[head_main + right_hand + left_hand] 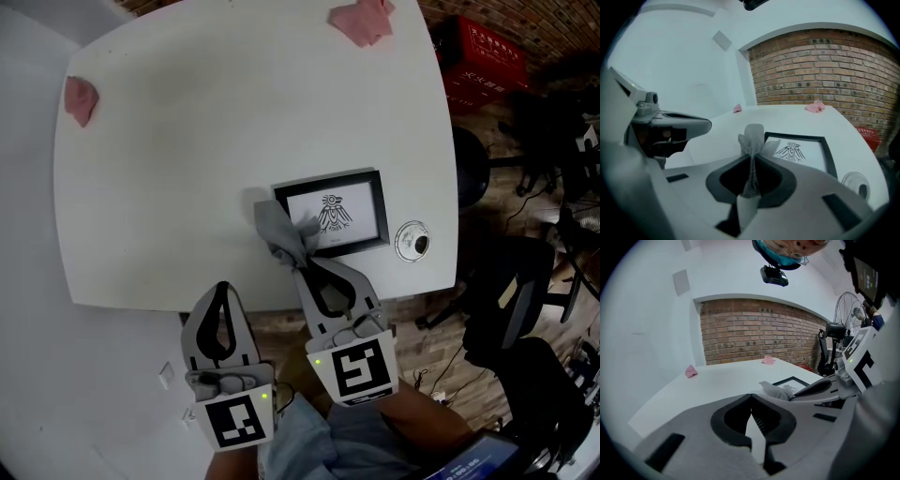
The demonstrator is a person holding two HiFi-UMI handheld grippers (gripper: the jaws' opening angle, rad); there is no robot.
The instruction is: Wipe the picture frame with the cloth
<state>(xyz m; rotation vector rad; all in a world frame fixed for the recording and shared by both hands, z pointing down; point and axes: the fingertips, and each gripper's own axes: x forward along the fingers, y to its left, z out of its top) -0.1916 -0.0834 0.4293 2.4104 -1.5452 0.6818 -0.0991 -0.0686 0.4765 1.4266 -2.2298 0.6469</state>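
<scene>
1. Picture frame: black rim, white mat, small bird-like print. It lies flat on the white table, close to the near edge.
2. Grey cloth: bunched over the frame's near-left corner, part on the print and part on the table just left of the frame.
3. Right gripper: jaws clamped on the cloth, with the fabric pinched into a strand between them. The tips are at the frame's near-left corner.
4. Left gripper: jaws pressed together with nothing between them. It is held off the table edge, near-left of the frame and well apart from it.
5. Small round disc: just right of the frame.
6. Pink rags: one far left of the frame, another well beyond it.
</scene>
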